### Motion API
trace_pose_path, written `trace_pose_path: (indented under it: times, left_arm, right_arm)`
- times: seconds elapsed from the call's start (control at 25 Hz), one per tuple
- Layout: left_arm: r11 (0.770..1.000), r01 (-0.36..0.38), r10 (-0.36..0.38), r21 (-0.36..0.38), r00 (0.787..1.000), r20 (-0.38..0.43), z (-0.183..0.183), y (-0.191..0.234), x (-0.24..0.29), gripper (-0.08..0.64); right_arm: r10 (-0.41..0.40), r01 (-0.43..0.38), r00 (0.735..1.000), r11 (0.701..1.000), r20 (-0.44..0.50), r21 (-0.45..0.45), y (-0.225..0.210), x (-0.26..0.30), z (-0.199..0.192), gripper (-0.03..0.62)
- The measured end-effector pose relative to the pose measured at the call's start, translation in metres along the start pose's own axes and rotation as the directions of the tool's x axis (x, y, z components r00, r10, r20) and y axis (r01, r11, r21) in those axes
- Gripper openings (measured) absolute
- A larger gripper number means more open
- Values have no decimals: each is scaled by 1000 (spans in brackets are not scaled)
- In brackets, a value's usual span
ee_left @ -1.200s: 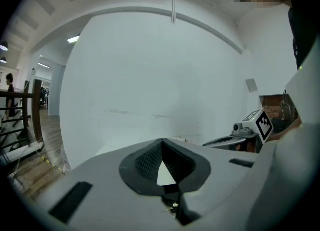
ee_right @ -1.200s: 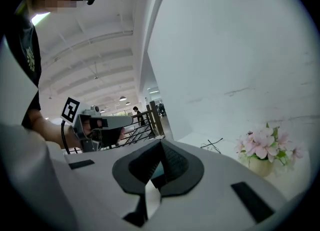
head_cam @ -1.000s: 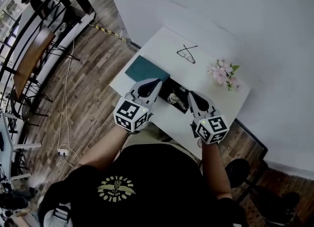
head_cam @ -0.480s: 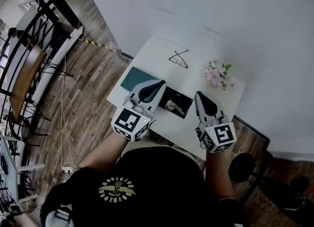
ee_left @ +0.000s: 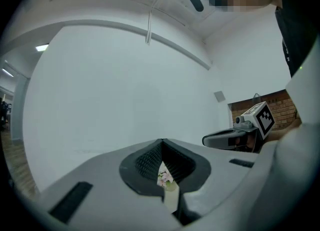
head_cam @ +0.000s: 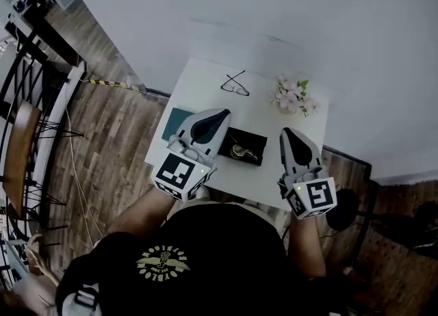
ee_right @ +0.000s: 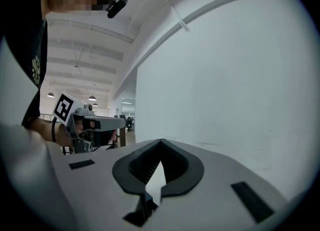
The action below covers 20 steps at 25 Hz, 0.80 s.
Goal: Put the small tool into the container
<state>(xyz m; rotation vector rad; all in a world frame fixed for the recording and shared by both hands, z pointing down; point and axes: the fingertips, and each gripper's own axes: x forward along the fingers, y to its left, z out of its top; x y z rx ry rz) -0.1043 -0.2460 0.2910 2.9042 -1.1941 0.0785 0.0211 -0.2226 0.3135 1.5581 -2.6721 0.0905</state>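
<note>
Both tongs are closed with nothing in them: left tongs (head_cam: pixel 219 113) and right tongs (head_cam: pixel 287 133) hang level over the white worktop (head_cam: pixel 205 82). Small metal tool (head_cam: pixel 237 151) sits inside the black container (head_cam: pixel 256 141), right between them.

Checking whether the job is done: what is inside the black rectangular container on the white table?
A small pale metallic tool lies near the middle of the black rectangular container. The grey left gripper covers the container's left edge, so that strip cannot be seen.
</note>
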Motion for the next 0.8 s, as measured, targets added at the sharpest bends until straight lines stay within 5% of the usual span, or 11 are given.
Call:
trace_pose_path:
  times: [0.28, 0.8]
  left_arm:
    - [994, 108, -107, -15, 994, 25, 8, 21, -10, 6]
    - [981, 194, -191, -14, 975, 112, 28, 30, -32, 6]
  right_arm:
    - [-93, 93, 996, 996, -7, 8, 26, 5, 5, 2]
    - [-129, 130, 991, 992, 39, -4, 58, 3, 31, 2]
